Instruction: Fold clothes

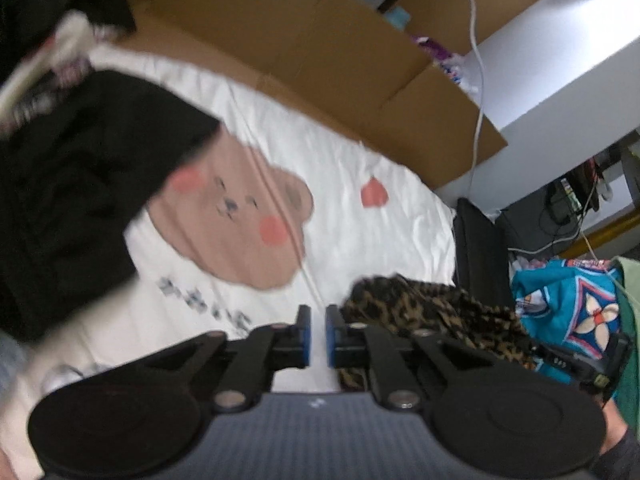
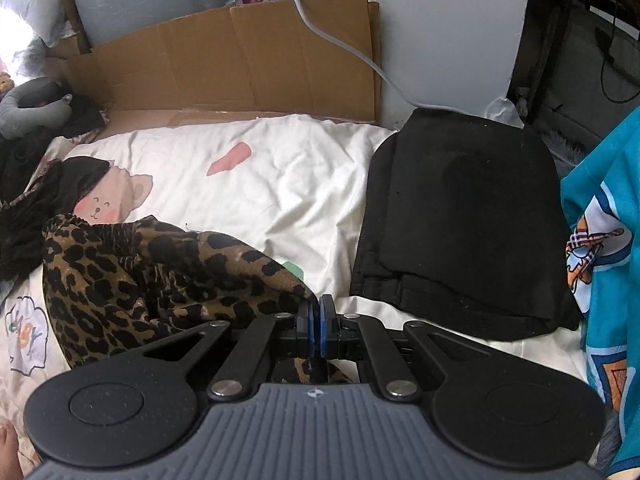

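A: Nearest the lens, the right gripper [image 2: 319, 312] has its blue pads pressed together, and the edge of the leopard-print garment [image 2: 160, 276] runs right up to and under them. It looks pinched there, though the cloth inside the bite is hard to make out.

B: And the other one?

A: The left gripper [image 1: 318, 334] shows a narrow gap between its pads with nothing in it; white bedsheet [image 1: 360, 216] shows through. The leopard cloth lies just beside its right finger.

B: So where does the garment sit overall?

A: Bunched on the sheet, between a dark heap on the left (blurred in the left view) and the folded black garment [image 2: 464, 232] lying flat on the right, beside a teal printed cloth [image 2: 600, 216].

B: My guess is they're partway through: one piece folded, this one still crumpled.

A: Agreed. To do it well, I'd take a second corner with the free tongs, well apart from the held one, then lift and draw the edge taut so it spreads flat before folding.

B: Keep it off the black pile, too.
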A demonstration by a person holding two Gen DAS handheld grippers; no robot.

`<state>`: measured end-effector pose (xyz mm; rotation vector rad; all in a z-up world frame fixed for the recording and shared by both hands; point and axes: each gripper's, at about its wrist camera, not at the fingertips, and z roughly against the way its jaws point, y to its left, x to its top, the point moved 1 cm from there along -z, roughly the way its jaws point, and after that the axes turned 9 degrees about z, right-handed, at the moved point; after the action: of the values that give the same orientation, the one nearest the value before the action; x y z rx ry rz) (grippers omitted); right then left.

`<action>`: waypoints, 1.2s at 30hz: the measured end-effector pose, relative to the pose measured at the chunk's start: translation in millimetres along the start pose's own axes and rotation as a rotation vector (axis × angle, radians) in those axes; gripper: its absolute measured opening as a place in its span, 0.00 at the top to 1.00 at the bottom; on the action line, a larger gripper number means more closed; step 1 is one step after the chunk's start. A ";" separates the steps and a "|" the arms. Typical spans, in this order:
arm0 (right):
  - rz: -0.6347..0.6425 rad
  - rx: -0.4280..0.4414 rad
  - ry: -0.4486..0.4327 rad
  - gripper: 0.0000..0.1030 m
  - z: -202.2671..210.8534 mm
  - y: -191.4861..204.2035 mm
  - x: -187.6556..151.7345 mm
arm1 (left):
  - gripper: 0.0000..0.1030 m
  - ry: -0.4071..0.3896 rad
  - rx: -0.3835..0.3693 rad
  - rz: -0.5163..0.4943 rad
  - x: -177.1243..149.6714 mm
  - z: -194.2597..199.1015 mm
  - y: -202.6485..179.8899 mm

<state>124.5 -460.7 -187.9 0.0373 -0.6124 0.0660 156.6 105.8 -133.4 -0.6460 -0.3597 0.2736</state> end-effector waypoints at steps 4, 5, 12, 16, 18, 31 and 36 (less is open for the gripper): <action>-0.004 0.011 0.000 0.99 0.0 0.2 -1.8 | 0.80 0.061 -0.012 0.082 -11.9 -16.0 -6.5; -0.008 0.014 0.001 0.99 -0.3 -0.3 -2.7 | 0.79 0.076 -0.007 0.097 -14.7 -20.6 -9.2; -0.026 0.044 -0.001 0.99 -0.5 -2.3 -10.3 | 0.59 0.119 0.004 0.130 -26.8 -41.1 -25.4; -0.030 0.056 -0.001 0.99 -0.7 -3.1 -13.3 | 0.57 0.120 0.008 0.144 -28.8 -48.8 -33.5; -0.032 0.060 0.000 0.99 -1.1 -3.5 -14.2 | 0.58 0.105 0.030 0.130 -30.4 -51.1 -38.7; -0.049 0.071 -0.008 0.99 2.3 6.1 -19.2 | 1.00 0.118 0.070 0.127 -36.3 -70.2 -44.4; -0.062 0.061 -0.012 0.99 1.6 -0.8 -17.4 | 1.00 0.059 0.077 0.115 -31.1 -52.8 -38.1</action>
<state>109.4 -462.5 -196.6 0.1159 -0.6206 0.0243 155.2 37.3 -156.0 -0.5985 -0.2548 0.3755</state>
